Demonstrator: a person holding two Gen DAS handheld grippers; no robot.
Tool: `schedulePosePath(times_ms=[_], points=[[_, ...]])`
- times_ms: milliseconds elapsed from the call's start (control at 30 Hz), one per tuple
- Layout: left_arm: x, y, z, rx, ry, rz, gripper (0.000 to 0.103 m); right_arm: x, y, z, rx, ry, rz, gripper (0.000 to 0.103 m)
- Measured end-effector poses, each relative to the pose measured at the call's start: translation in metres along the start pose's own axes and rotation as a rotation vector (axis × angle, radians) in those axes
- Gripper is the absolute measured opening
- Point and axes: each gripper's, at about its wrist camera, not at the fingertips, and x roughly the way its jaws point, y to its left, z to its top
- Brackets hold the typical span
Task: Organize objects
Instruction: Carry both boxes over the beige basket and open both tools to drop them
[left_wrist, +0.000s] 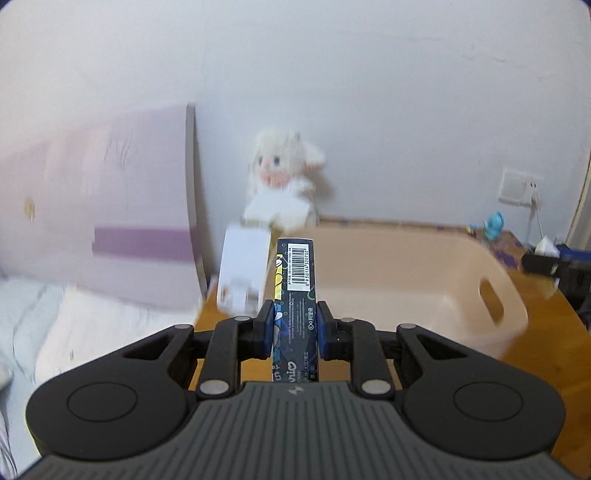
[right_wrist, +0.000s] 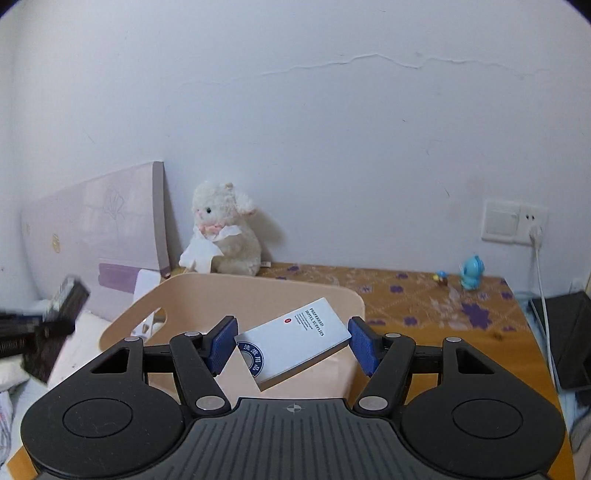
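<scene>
My left gripper (left_wrist: 294, 325) is shut on a dark blue and yellow box with a barcode (left_wrist: 295, 288), held upright at the left end of a beige plastic bin (left_wrist: 424, 273). My right gripper (right_wrist: 291, 341) is wide open above the same bin (right_wrist: 255, 291). A white hotel-supplies box (right_wrist: 291, 339) sits tilted between its blue pads; whether it touches them or rests in the bin I cannot tell. The left gripper shows blurred at the left edge of the right wrist view (right_wrist: 48, 325).
A white plush lamb (right_wrist: 221, 236) sits against the wall behind the bin. A white box (left_wrist: 243, 273) stands left of the bin. A pink headboard (right_wrist: 99, 236) and bedding lie left. A blue toy (right_wrist: 471, 273), wall socket (right_wrist: 513, 221) and cable are right on the wooden table (right_wrist: 443, 306).
</scene>
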Motion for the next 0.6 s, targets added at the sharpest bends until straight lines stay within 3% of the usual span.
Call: schedulePosePath(times_ms=[200, 467, 600], points=[[0.052, -0.020, 0.032, 0.047, 0.035, -0.058, 0.025, 0.042, 0.013, 0.006, -0.034, 0.085, -0.012, 0.063], [0.125, -0.040, 0.011, 0.145, 0.205, -0.099, 0.025, 0.082, 0.028, -0.005, -0.112, 0.198, -0.045, 0.064], [0.132, -0.037, -0.001, 0.147, 0.268, -0.133, 0.027, 0.086, 0.027, -0.008, -0.108, 0.228, -0.039, 0.073]])
